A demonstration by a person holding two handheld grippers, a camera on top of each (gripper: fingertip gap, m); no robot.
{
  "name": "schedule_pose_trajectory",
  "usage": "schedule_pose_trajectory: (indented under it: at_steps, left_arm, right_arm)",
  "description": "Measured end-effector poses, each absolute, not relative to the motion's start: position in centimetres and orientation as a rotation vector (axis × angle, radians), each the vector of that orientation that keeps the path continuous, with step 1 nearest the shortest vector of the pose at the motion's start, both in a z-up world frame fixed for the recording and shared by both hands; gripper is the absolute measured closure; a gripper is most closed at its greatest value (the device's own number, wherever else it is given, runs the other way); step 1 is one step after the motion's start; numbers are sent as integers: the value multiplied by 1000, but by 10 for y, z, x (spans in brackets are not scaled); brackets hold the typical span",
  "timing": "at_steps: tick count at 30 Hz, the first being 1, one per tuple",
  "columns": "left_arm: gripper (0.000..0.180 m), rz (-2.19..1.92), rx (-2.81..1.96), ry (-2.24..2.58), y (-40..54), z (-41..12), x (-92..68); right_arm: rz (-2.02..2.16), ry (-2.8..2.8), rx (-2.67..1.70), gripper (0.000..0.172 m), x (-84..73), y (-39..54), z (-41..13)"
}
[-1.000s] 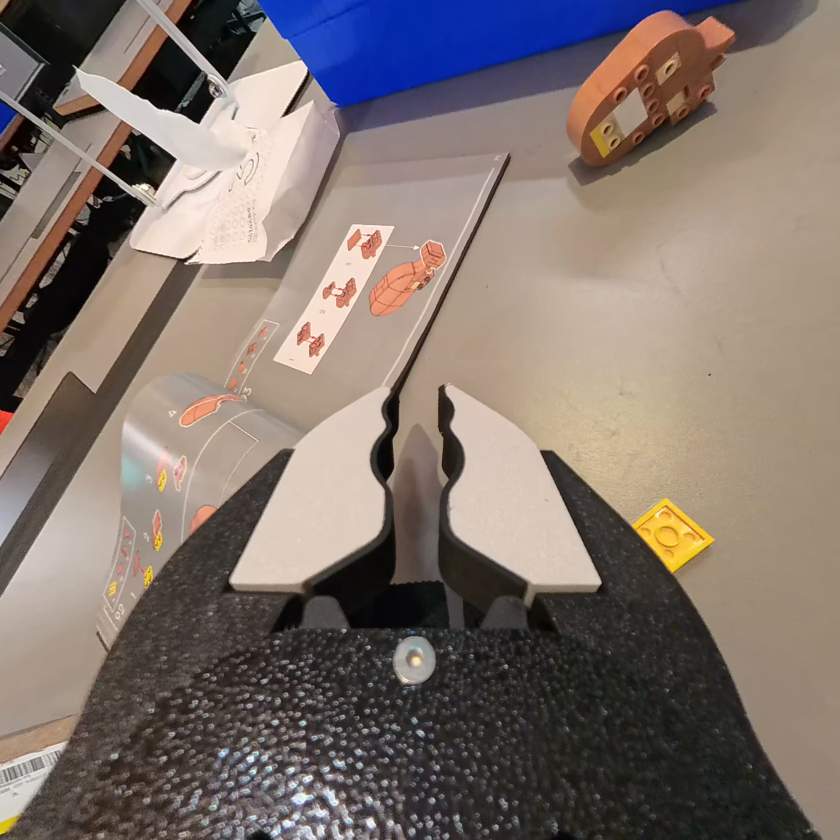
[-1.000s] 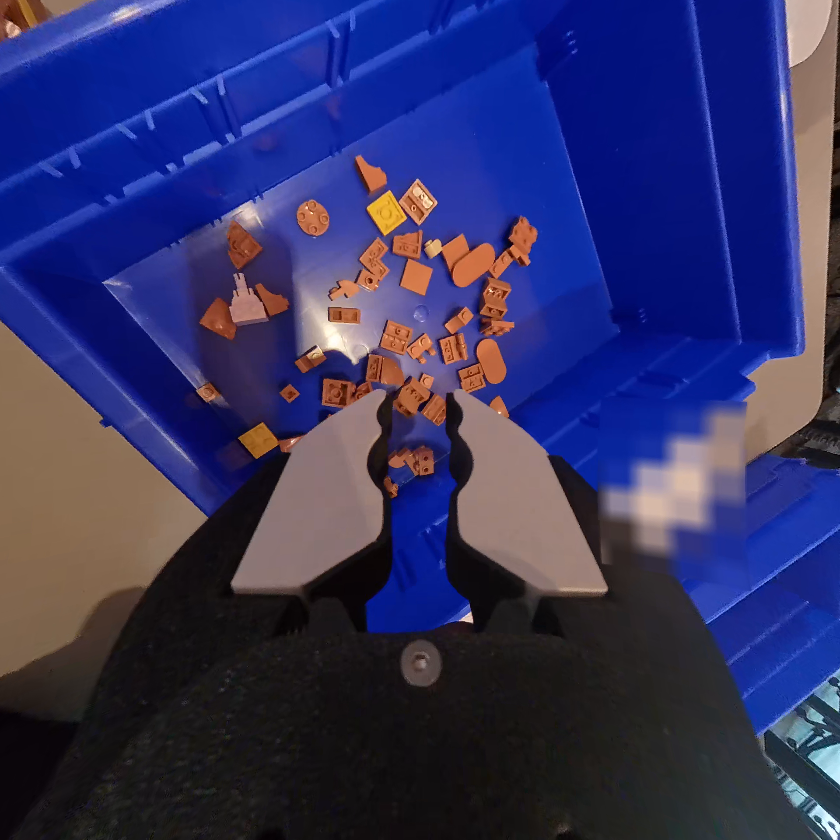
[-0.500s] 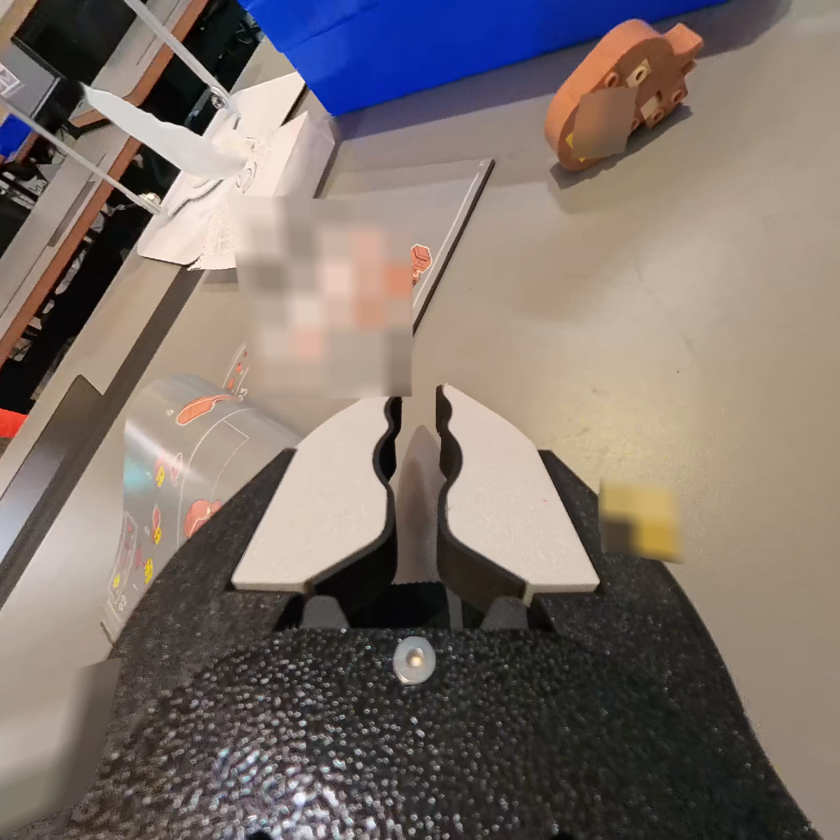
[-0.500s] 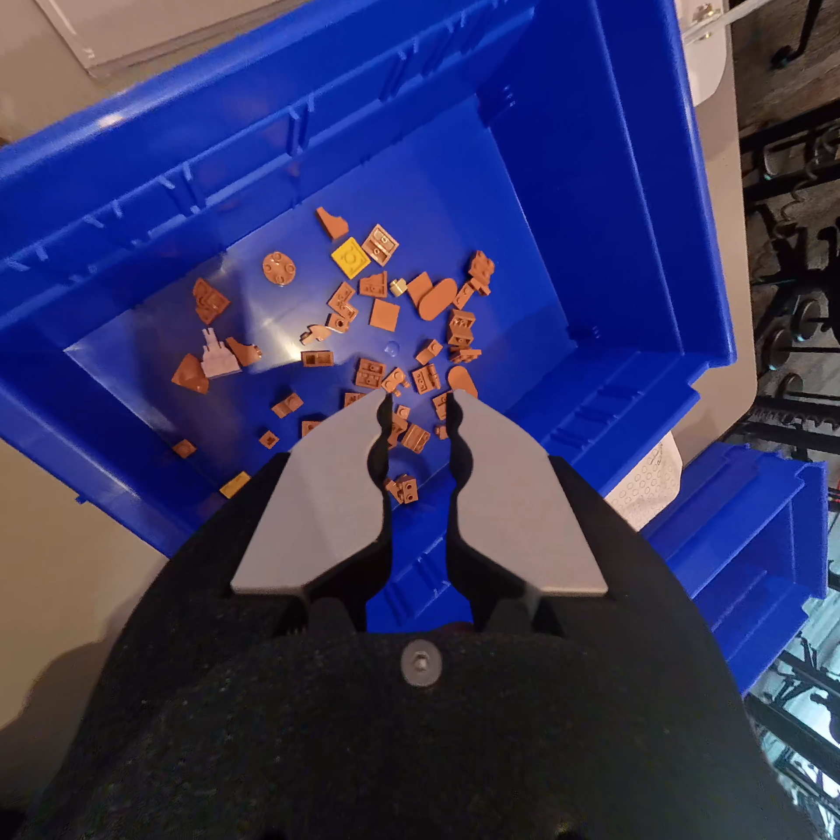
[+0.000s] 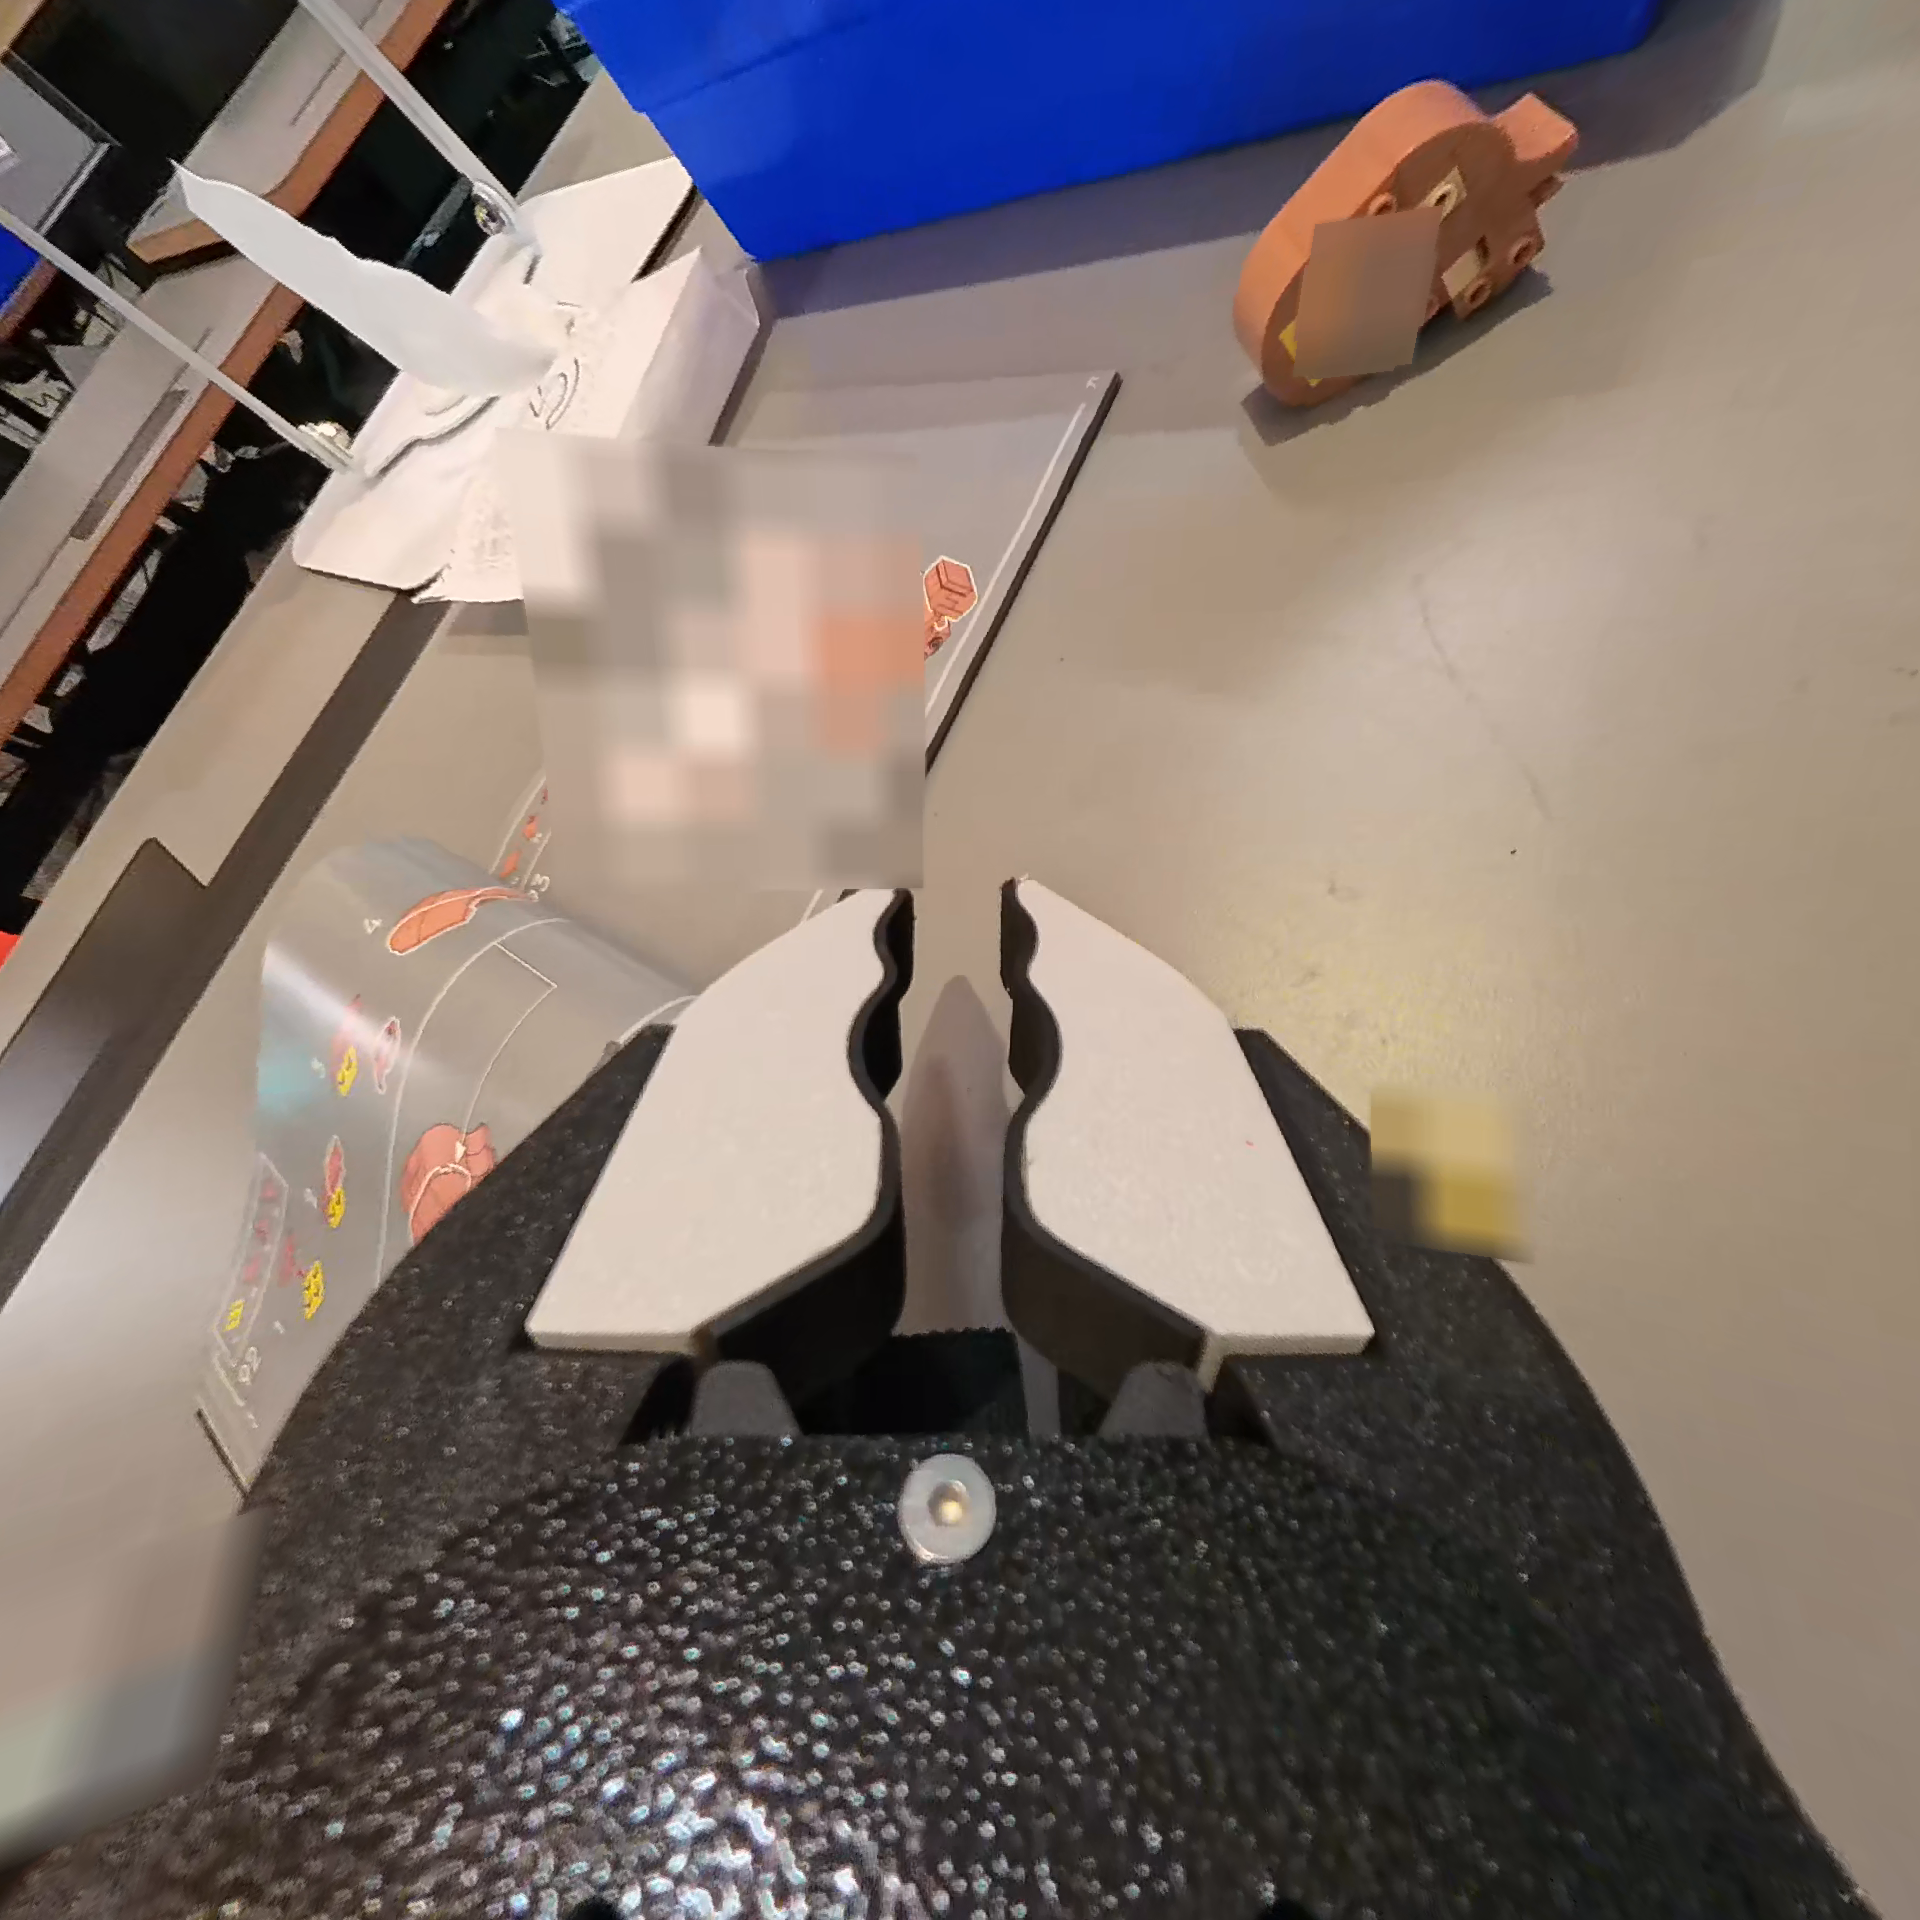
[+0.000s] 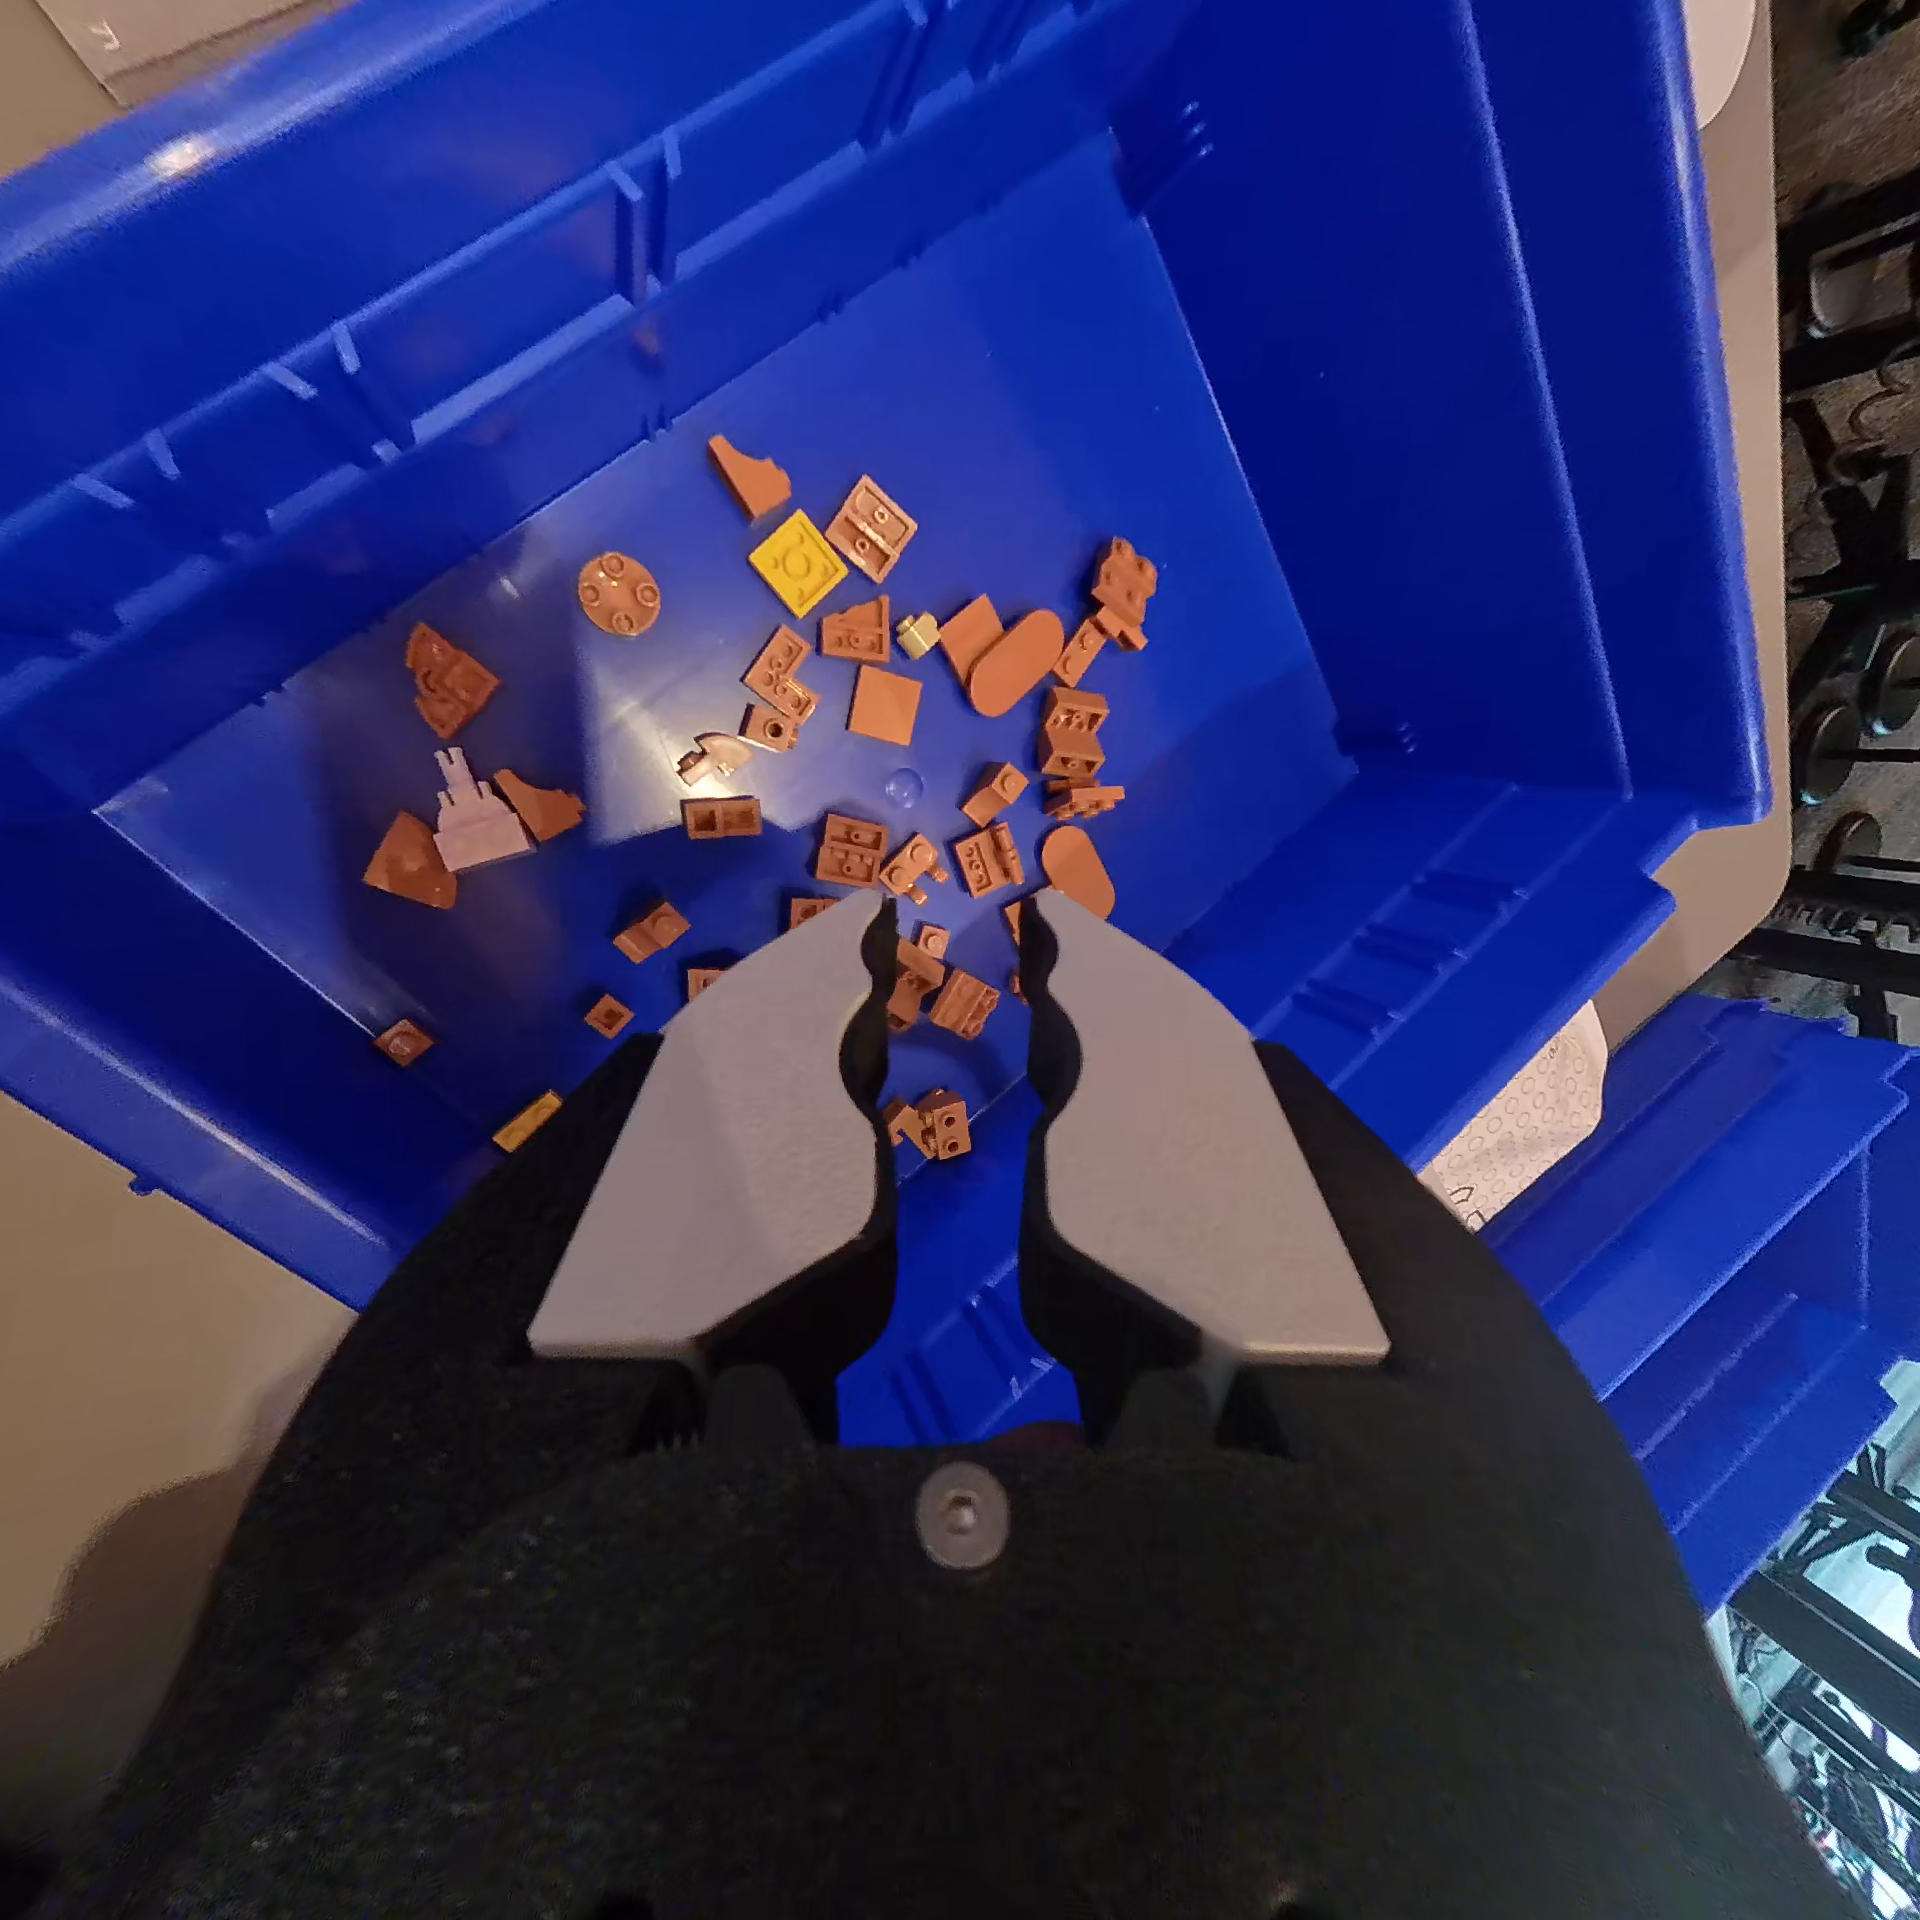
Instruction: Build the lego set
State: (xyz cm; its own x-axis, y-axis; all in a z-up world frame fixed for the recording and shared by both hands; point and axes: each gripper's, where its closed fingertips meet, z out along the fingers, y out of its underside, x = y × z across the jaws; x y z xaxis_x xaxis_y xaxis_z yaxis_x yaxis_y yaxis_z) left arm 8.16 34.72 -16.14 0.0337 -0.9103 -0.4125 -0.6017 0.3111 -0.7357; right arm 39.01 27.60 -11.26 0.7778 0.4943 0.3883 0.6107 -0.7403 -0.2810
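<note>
Bricks (image 6: 883, 707), mostly brown with 1 yellow square plate (image 6: 798, 562) among them, lie scattered loose over the floor of a big blue bin (image 6: 1351, 436). The right tool (image 6: 954, 906) hangs over the near part of that scatter with its 2 grey fingers (image 6: 748, 1122) set a little apart and nothing clamped; several small brown pieces show through the gap, lying on the bin floor below, not touching the pads. To my eye a clean pick here would mean dropping straight down on a piece that lies apart from its neighbours, since the ones under the tips are crowded together. A second blue bin (image 6: 1714, 1226) sits just beside the first. Over the grey bench (image 5: 1455, 727), the left tool (image 5: 956, 894) is likewise slack and bare, only bench surface showing between its fingers. Ahead of it lies an open instruction booklet (image 5: 1018, 499), its near page curling up at the left, with a white paper bag (image 5: 582, 343) beyond. Farther right, well apart, stands a rounded brown brick model (image 5: 1392, 229).
</note>
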Motion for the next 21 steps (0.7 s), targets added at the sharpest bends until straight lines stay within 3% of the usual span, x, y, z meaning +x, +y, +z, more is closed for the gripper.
schedule_pose_trajectory:
  at_steps: [21]
  left_arm:
    - [165,-423,-1395,1662,348,-161,80]
  right_arm:
    - [-406,-823,-2574,149,395,271,-106]
